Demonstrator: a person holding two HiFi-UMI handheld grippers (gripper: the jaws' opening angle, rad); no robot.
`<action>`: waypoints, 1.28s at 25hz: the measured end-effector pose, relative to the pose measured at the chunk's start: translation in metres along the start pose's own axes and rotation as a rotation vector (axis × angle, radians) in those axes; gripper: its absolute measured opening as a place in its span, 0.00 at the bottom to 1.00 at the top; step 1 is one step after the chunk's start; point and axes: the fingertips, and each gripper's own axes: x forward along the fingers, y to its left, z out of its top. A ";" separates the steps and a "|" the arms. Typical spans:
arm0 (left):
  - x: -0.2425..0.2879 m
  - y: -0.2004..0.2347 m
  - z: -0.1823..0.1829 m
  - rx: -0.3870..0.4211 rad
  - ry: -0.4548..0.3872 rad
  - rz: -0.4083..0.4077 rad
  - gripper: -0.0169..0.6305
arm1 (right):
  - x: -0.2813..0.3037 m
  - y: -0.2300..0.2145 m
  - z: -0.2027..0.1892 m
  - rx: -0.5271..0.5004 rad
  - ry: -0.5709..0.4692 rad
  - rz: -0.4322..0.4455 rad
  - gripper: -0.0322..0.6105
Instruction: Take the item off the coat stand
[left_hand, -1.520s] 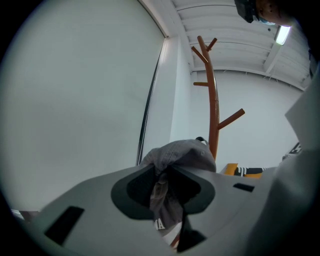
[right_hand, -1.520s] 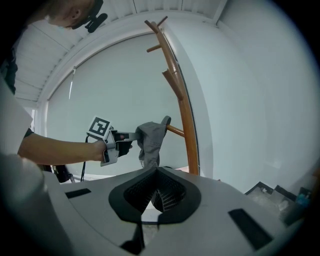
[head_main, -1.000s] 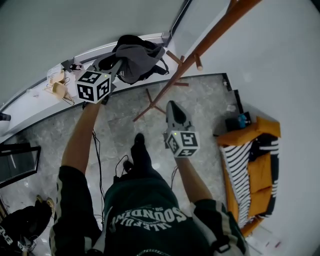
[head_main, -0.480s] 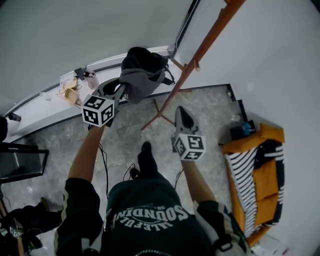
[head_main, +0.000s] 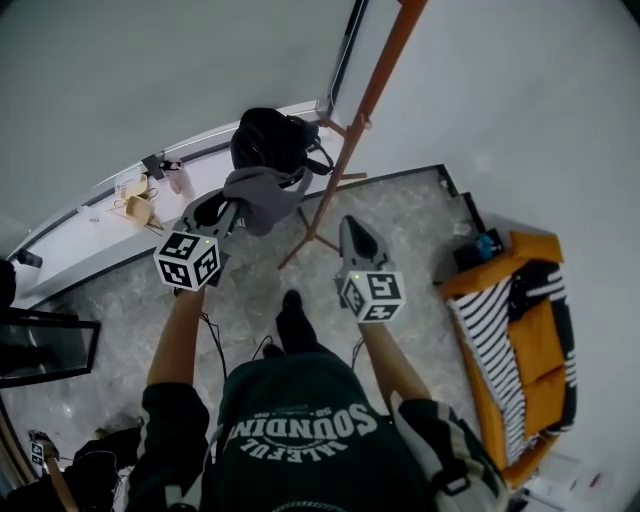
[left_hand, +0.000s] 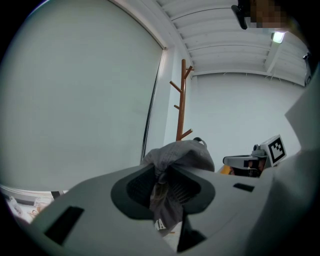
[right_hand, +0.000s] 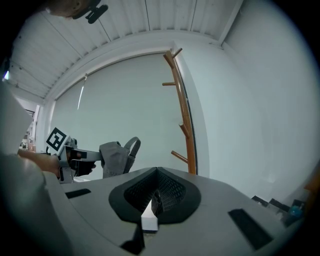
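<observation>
Far left, a pale ledge (head_main: 90, 215) is carrying a few small things, too small to name. Just right of it, the left tool (head_main: 230, 208) is clenching a fold of the bag (head_main: 262, 170), and in the left gripper view grey cloth is bunching between its jaws. The bag is hanging in the air from that pinch, above the floor (head_main: 250, 280). It is hanging beside the coat stand (head_main: 362, 110) and apart from its pegs, so I am judging it as already lifted off.

The bag is looking soft and slumped, with grey fabric below and a darker black part above. A black strap is looping out at one side, and a small white mark low on the cloth is too blurred to read. Being limp, it is likely to sag and swing.

Doing this step well is calling for a firm pinch, since only a fold is being held. The bag should be drawn away from the pole, with the strap loop kept clear of the lower pegs.

Right of the stand, the right tool (head_main: 348, 224) is pointing forward, jaws pressing together with nothing between them. Far right, an orange sofa (head_main: 520, 350) is lying under a striped cover.
</observation>
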 end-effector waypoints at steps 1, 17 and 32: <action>-0.006 -0.004 0.001 -0.004 -0.009 0.003 0.16 | -0.006 0.001 0.001 0.000 -0.006 -0.002 0.05; -0.026 -0.019 0.004 -0.043 -0.029 -0.007 0.16 | -0.021 0.012 0.011 0.006 -0.013 0.008 0.05; -0.029 -0.032 0.005 -0.052 -0.036 -0.023 0.16 | -0.031 0.013 0.013 0.007 -0.018 0.020 0.05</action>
